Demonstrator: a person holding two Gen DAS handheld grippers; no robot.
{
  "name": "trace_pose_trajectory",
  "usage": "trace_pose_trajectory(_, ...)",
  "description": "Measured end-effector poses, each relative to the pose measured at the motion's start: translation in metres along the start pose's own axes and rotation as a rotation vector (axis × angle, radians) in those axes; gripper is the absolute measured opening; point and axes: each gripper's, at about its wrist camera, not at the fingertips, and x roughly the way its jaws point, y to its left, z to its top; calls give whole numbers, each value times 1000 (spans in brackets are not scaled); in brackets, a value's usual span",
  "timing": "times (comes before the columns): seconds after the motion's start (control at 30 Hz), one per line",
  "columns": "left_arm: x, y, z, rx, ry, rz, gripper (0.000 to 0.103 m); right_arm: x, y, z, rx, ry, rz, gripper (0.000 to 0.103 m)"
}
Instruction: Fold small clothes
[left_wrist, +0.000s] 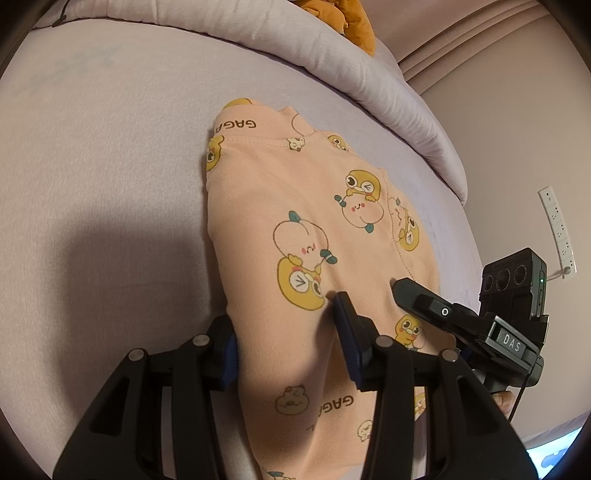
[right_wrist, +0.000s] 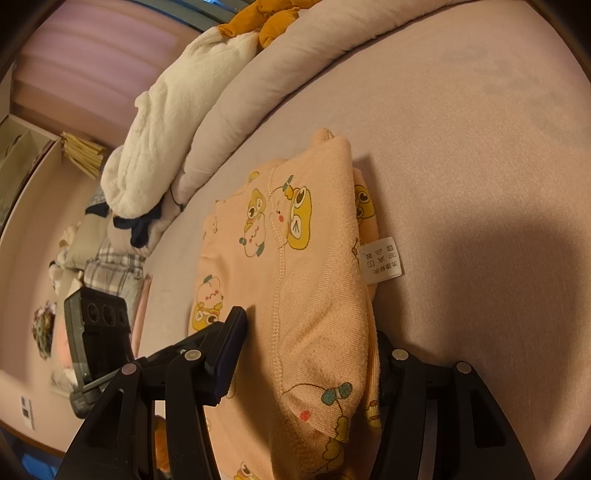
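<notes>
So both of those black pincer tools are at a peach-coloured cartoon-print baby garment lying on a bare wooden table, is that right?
Not quite: the peach cartoon-print cotton garment lies on a pale lilac bed sheet, not a wooden table. Both wrist views show it, with a rolled duvet behind. The rest holds: the left gripper and right gripper each straddle its fabric.

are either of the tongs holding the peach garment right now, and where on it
Both sets seem to. The left tongs pinch the peach garment at its near left edge; the right tongs grip its folded right-hand edge, below the care label.
</notes>
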Motion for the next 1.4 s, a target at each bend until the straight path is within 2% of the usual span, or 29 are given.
trace_pose_trajectory(0.4,2,-5,1,25,-5,36,45,1,7,-1,-29,-7,-43,57)
trace_pose_trajectory(0.67,6,-21,-4,107,-27,142,45,5,19,-9,-122,-34,-146,40)
trace_pose_trajectory(1.03,6,-25,-6,116,-33,180,43,6,33,-16,-190,-65,-214,31)
trace_pose_trajectory(1.4,-8,-36,-14,156,-63,215,28,-8,64,-29,-313,-135,-257,26)
